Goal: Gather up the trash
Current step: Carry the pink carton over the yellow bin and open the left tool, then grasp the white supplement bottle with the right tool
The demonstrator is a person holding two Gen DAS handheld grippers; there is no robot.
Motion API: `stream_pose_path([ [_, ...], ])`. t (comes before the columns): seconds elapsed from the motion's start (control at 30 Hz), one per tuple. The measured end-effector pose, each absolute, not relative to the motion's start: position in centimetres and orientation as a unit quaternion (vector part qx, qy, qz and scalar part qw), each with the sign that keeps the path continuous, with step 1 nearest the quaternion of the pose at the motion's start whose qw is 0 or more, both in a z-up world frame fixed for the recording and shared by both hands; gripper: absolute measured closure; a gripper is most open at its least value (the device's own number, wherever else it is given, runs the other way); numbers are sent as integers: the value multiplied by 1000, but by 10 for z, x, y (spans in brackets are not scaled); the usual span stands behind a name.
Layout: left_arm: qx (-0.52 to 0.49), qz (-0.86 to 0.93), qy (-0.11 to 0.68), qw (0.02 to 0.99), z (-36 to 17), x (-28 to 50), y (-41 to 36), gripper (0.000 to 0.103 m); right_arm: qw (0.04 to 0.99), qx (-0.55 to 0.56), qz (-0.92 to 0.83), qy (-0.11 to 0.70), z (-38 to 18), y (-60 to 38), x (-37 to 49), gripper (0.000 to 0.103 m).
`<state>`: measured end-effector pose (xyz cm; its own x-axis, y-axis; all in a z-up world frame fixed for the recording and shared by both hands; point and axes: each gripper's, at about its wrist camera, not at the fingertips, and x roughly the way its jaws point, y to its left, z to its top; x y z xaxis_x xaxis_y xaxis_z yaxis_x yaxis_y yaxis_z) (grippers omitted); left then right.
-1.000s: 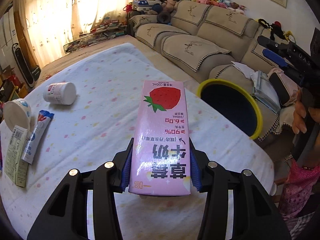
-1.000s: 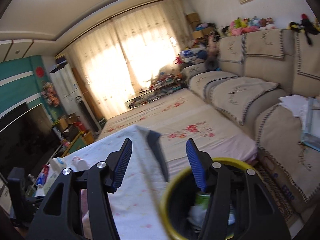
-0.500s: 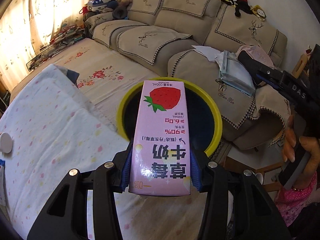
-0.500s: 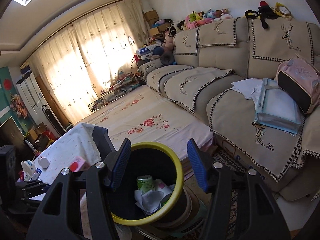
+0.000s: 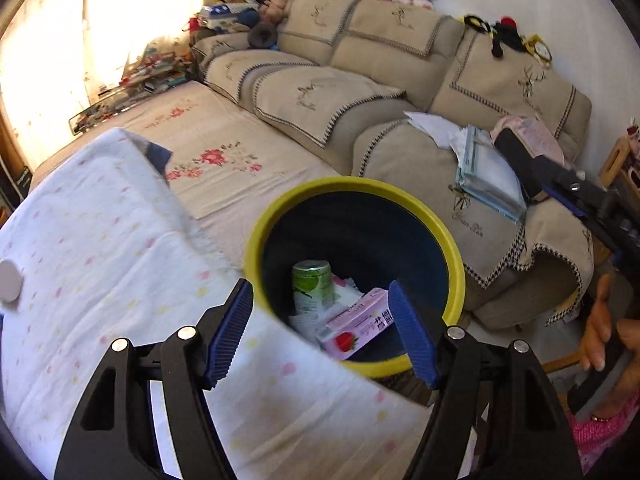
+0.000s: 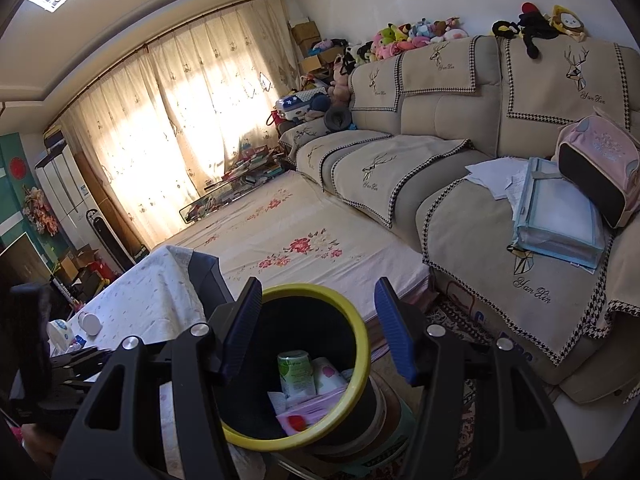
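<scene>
Pink strawberry-milk carton [image 5: 356, 330] has left L gripper [image 5: 320, 330], now lies in yellow-rimmed dark bin [image 5: 456, 260] w/ green can [image 5: 311, 286]. L jaws opening, empty; R gripper [image 6: 318, 330] wide, empty. Risk: jaw snags rim, tips bin.

— Left black two-finger gripper with blue ribbed pads [image 5: 320, 330]?
— Tilted steeply down, jaws opening, nothing pressed between.
— Right black two-finger gripper with blue ribbed pads [image 6: 318, 326]?
— Angled down, jaws apart, empty.

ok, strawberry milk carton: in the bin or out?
In. The pink carton lies on its side inside the yellow-rimmed bin, beside a green can.
</scene>
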<state>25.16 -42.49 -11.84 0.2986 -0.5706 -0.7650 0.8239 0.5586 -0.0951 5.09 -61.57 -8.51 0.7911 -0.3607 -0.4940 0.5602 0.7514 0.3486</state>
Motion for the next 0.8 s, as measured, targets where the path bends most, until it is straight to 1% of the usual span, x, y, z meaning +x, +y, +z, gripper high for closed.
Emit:
stream_pose_path([
  [0.17,113,-412,355,832,-103,251,-339,33,920,236,-224,221,-88,-599,73,47],
  [0.33,77,-353,320,876,-92,257,-244,30,930,210,-186,237,-81,-564,105,46],
  [0.4,68,-328,307,891,-89,263,-209,26,934,201,-165,245,-78,-548,119,45],
  [0.43,61,-313,303,898,-88,267,-188,25,936,197,-151,250,-77,-539,128,45],
  [0.63,5,-233,307,923,-99,289,-87,25,947,160,-64,272,-63,-473,186,45],
  [0.8,-22,-182,300,936,-113,295,-32,24,954,105,8,282,-47,-408,239,44],
])
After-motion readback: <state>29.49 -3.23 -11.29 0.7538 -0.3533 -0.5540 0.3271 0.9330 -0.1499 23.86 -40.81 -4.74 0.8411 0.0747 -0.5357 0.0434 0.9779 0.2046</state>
